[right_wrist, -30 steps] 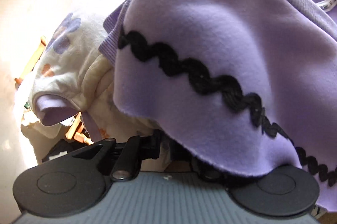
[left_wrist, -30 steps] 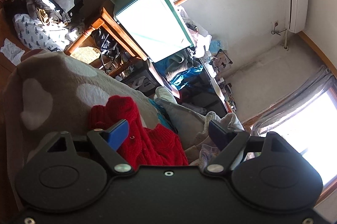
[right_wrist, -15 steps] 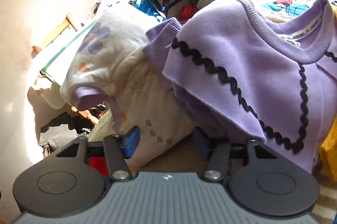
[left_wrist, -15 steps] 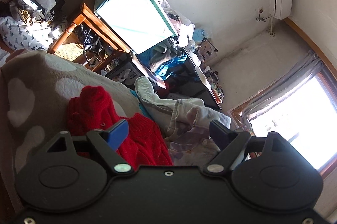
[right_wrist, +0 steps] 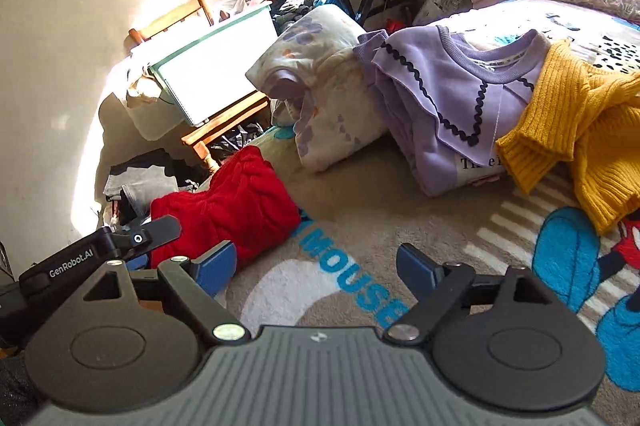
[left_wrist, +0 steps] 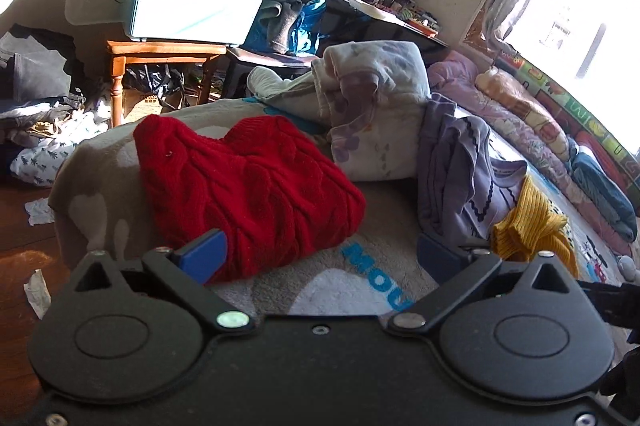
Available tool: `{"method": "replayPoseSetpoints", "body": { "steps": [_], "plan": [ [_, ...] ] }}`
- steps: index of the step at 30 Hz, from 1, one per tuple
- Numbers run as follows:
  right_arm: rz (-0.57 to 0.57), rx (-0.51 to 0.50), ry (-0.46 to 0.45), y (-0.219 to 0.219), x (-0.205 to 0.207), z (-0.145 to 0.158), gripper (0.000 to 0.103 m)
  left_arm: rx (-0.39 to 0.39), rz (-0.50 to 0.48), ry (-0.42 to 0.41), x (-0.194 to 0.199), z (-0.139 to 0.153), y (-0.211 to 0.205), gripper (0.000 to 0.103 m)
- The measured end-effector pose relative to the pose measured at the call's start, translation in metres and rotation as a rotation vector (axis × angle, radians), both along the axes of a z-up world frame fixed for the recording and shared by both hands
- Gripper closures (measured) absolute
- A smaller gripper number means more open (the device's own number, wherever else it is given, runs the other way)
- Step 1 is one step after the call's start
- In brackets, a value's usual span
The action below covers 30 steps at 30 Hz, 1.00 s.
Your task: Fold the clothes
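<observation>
**Both grippers hanging empty over the blanket**

I'm looking along my left gripper (left_wrist: 320, 254) and its blue fingers are standing wide apart, gripping nothing. The left finger's pad (left_wrist: 202, 254) is sitting just in front of the folded red cable-knit sweater (left_wrist: 248, 185), though I can't say whether it's touching. My right gripper (right_wrist: 316, 266) is spread wide too, hovering empty above the printed blanket (right_wrist: 360, 226), right over the blue "MOUSE" lettering (right_wrist: 348, 278).

Moving outward, I'm seeing the red sweater lying at the left edge of the blanket. Behind it, a folded cream garment with purple flowers (right_wrist: 320, 85) is propping itself against the folded lilac sweatshirt with black wavy trim (right_wrist: 440, 97). A mustard-yellow knit sweater (right_wrist: 580, 129) is lying unfolded to the right, overlapping the sweatshirt's edge.

Further back, a plastic storage bin with a green rim (left_wrist: 192, 1) is resting on a wooden chair (left_wrist: 160, 49), and loose clothes are lying heaped on the floor (left_wrist: 36, 121) beside it.
</observation>
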State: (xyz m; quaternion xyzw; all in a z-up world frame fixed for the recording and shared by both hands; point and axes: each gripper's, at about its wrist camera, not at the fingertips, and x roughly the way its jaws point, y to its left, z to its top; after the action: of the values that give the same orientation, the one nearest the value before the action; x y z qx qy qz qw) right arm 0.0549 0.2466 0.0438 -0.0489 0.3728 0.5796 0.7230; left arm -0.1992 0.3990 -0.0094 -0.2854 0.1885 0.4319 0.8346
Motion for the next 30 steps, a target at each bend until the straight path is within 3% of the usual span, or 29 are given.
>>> {"method": "replayPoseSetpoints", "body": {
  "steps": [4,10,20,30],
  "plan": [
    [0.001,-0.008,-0.042,-0.021,-0.026,0.012,0.009,0.026,0.049,0.126,-0.018,0.008,-0.020,0.000],
    [0.024,-0.020,-0.113,-0.026,-0.057,0.035,0.006,-0.020,0.151,0.207,-0.042,0.038,-0.031,0.000],
    [0.061,0.006,-0.178,-0.036,-0.094,0.067,0.002,0.112,0.174,0.285,-0.064,0.072,-0.056,0.000],
    [0.040,-0.016,-0.210,-0.048,-0.101,0.066,0.002,0.111,0.134,0.289,-0.064,0.076,-0.071,0.000]
  ]
}}
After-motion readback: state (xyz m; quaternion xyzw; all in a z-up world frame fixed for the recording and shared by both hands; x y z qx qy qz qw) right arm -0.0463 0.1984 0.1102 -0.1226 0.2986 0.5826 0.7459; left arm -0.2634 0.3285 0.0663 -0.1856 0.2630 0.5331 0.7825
